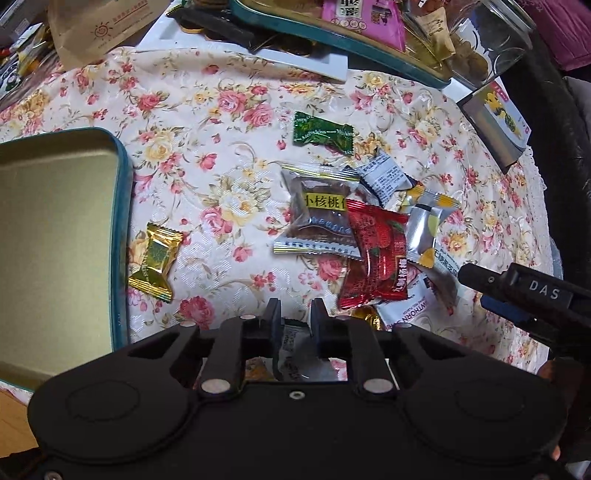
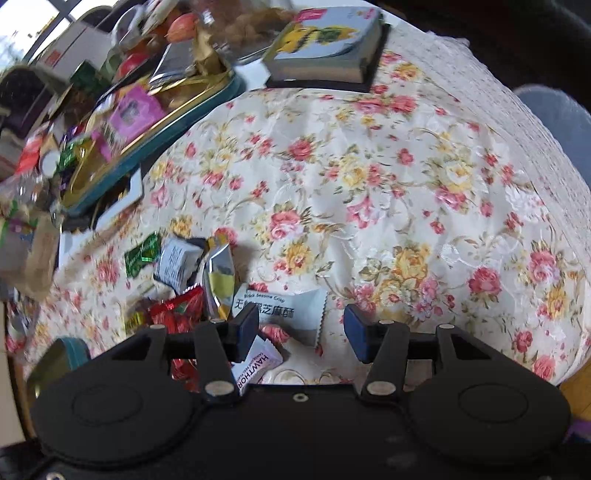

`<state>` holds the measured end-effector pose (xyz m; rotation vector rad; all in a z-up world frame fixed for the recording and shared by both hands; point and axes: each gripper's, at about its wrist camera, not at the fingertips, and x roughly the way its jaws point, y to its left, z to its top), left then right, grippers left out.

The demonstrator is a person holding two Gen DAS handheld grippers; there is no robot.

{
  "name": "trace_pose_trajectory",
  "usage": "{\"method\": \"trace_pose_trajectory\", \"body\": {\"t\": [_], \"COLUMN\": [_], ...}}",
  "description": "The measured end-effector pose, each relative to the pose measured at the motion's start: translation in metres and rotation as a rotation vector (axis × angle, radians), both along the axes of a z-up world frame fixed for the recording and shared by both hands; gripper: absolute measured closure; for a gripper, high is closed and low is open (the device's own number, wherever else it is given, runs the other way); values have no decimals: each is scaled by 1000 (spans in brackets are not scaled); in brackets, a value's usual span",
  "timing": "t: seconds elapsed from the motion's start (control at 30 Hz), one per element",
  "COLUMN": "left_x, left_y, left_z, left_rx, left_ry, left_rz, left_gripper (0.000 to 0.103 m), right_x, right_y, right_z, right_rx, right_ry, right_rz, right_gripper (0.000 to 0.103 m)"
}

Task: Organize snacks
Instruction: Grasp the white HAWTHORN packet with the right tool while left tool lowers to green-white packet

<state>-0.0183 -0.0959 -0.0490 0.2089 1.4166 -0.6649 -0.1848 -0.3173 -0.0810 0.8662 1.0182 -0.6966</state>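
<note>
My left gripper [image 1: 295, 317] is shut on a small white snack packet [image 1: 290, 341], held just above the floral tablecloth [image 1: 221, 110]. To its left lies an open, empty tin [image 1: 123, 221] with a gold candy [image 1: 155, 258] beside it. Ahead is a heap: a clear walnut-cake packet [image 1: 319, 218], a red packet [image 1: 376, 258], a green candy [image 1: 323, 134] and a silver-yellow packet [image 1: 424, 229]. My right gripper [image 2: 301, 330] stands open over a white sesame-crisp packet [image 2: 291, 306] and a Hawthorn packet [image 2: 258, 363], touching neither. One of its fingers [image 1: 480, 278] shows at the right of the left wrist view.
A teal tray [image 1: 369, 55] full of snacks sits at the back on a white board [image 1: 295, 59]. A book [image 2: 325, 55] lies at the far corner, beside a glass jar [image 1: 495, 40]. A paper bag [image 1: 99, 29] stands at the back left. The table edge [image 2: 569, 373] curves near on the right.
</note>
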Motion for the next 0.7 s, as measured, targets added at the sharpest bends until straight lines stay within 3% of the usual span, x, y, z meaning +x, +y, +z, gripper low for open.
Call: {"method": "trace_pose_trajectory", "body": {"t": [0.23,0.37,0.47,0.7], "left_x": [-1,-4,-6,-6], "left_y": [13,10,6,4], "left_z": [7,7,12,14], "left_rx": [-64,-65,-77,-98], "left_ry": [33,27,0,5], "left_rz": [-9,-19,-31,-39], "left_gripper": [77,77,77,77], "right_x": [10,11,17,34], "right_y": [15,23,33,50], "right_z": [6,7,-4,-16], "right_rx": [-18,102,163,81], "right_ry": [-17,-72,-14,38], "right_rz": [91,137,141,136], "right_gripper": [48,48,48,57]}}
